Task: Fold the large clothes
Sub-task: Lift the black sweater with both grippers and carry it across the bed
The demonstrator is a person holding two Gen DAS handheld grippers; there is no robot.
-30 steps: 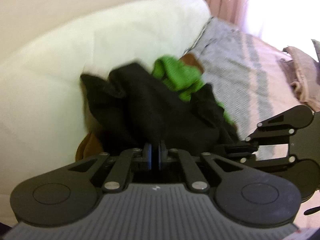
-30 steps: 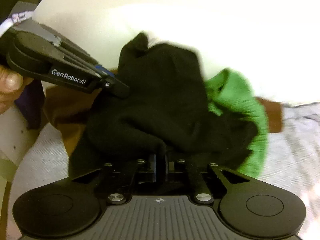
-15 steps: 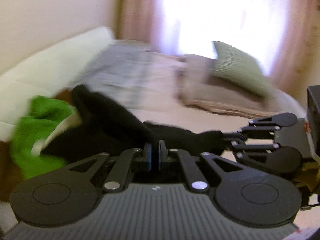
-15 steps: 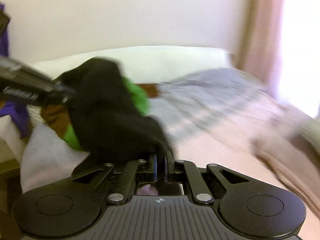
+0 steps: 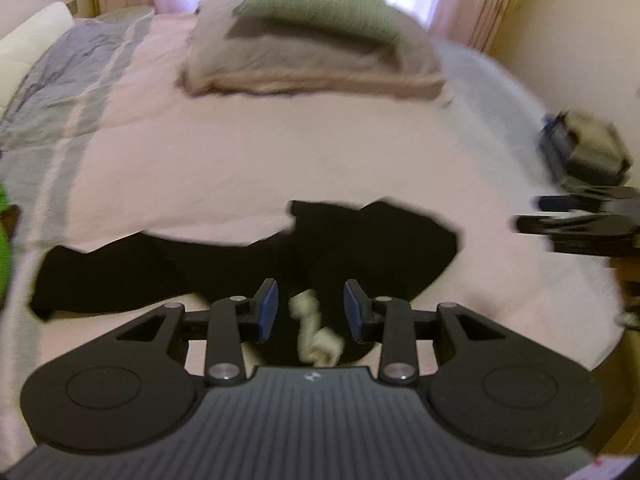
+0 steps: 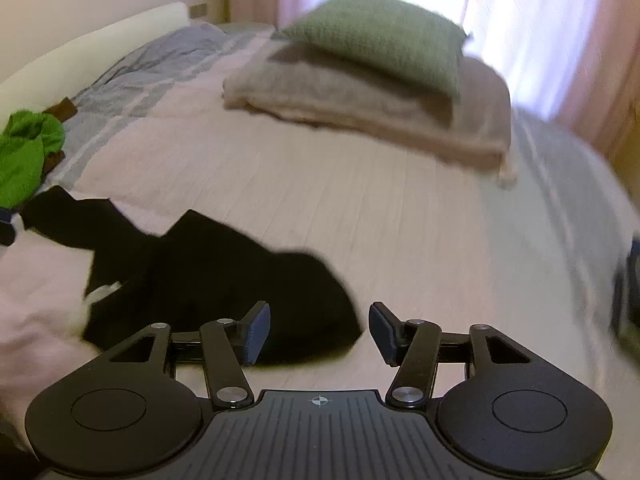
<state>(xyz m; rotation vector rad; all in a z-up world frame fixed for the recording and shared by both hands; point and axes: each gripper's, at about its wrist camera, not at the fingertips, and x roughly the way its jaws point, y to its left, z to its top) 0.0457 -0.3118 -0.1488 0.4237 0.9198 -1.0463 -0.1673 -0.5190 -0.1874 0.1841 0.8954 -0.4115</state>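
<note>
A: Black garment — where does it lie?

B: Spread loosely on the pink bedcover, crumpled, near the front edge of the bed. In the right wrist view it sits left of centre.

A: Anything that holds other things?

B: No box or basket that I can make out. The bed bears it all: a folded beige blanket at the far end with a green cushion on top, and a green garment at the left, by the grey striped part of the cover.

A: And the grippers?

B: The left gripper has just been opening; its jaws stand apart, clear of the cloth, with the garment and a knotted white cord below the gap. The right gripper has just been opening too, wider, pads touching nothing, the garment's edge under its left finger.

A: What does one view give that the other lacks?

B: Only the left view shows the cord, the right gripper from the side and a blurred dark object at the bed's right edge. The right view shows the green garment whole and a white patch at the black cloth's left.
</note>
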